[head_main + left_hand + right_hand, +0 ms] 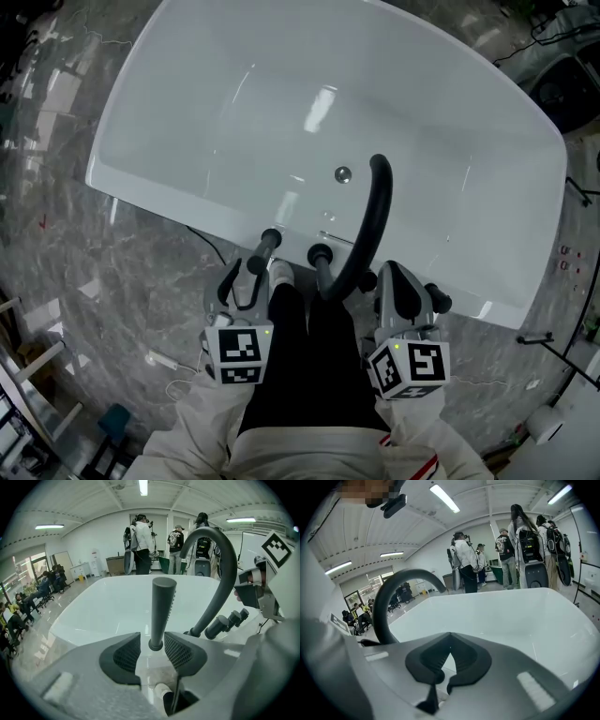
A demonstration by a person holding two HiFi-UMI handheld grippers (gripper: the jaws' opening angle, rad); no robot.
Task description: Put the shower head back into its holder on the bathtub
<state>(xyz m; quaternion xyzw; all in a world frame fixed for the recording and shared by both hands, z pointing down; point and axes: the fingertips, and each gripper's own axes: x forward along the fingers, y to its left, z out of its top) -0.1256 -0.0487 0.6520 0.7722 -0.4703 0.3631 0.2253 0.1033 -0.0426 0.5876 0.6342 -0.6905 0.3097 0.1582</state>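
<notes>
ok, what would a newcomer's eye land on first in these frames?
The big white bathtub fills the head view, and a dark arched spout rises from its near rim. To the spout's left, the dark shower head stands upright in its holder. It sits between the open jaws of the left hand-held gripper, whose pads appear clear of it. The right hand-held gripper is shut and empty.

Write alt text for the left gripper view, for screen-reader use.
A dark grey shower head stands upright in its holder on the rim of the white bathtub, framed between the open jaws of the left gripper. A curved dark spout arches to its right, and people stand in the room behind.
</notes>
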